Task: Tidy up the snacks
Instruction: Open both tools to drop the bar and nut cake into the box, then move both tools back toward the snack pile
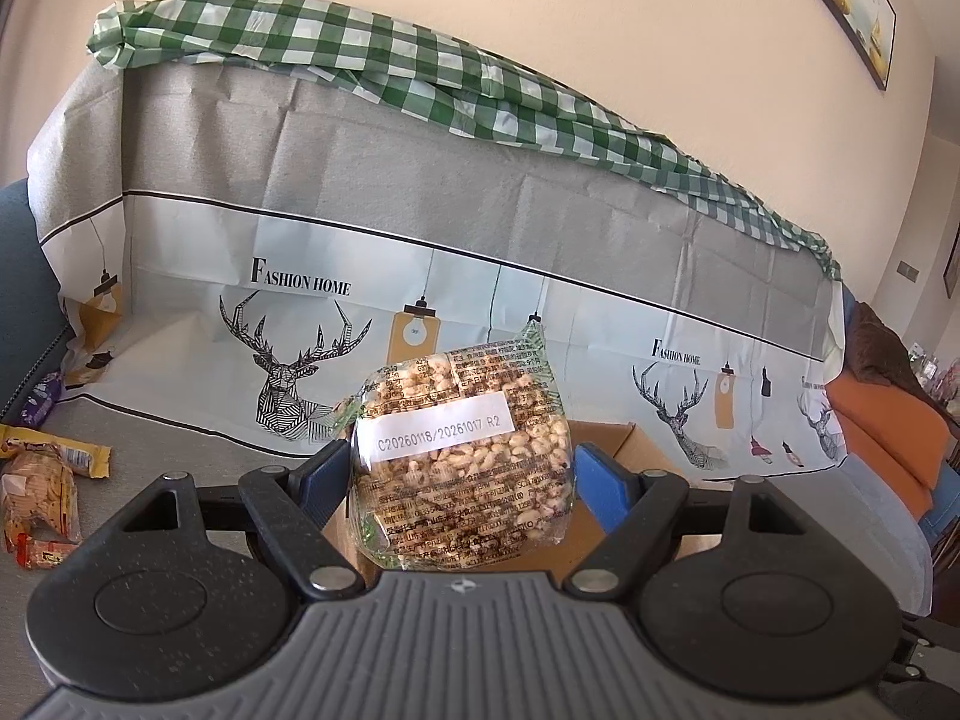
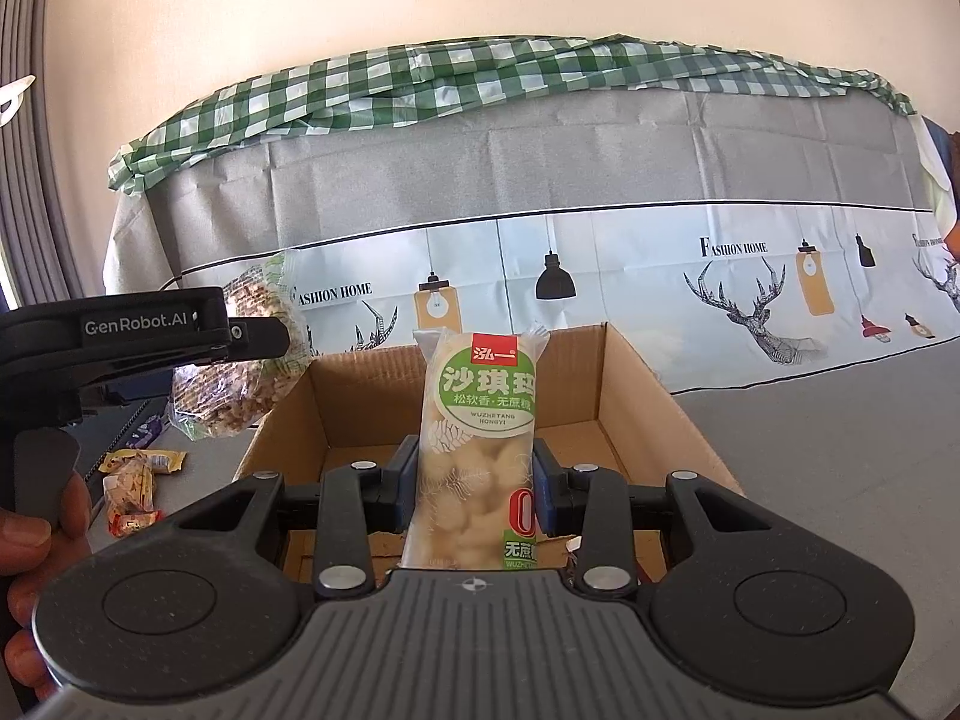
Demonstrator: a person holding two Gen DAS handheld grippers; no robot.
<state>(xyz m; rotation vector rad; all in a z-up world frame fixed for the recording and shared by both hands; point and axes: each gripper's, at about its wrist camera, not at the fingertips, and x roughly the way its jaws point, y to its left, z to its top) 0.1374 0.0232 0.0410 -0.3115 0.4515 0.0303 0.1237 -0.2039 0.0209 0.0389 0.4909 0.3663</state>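
Snacks mostly unsorted so far: clear puffed-grain packet (image 1: 462, 456) is clamped in left hand-held gripper (image 1: 462, 474), white sachima pack (image 2: 480, 450) in right hand-held gripper (image 2: 477, 480), both held over open brown cardboard box (image 2: 630, 372); loose wrappers (image 1: 42, 480) left outside.

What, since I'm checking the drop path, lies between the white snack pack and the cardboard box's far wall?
Only bare floor of the cardboard box, beyond the white snack pack; the right wrist view shows it.
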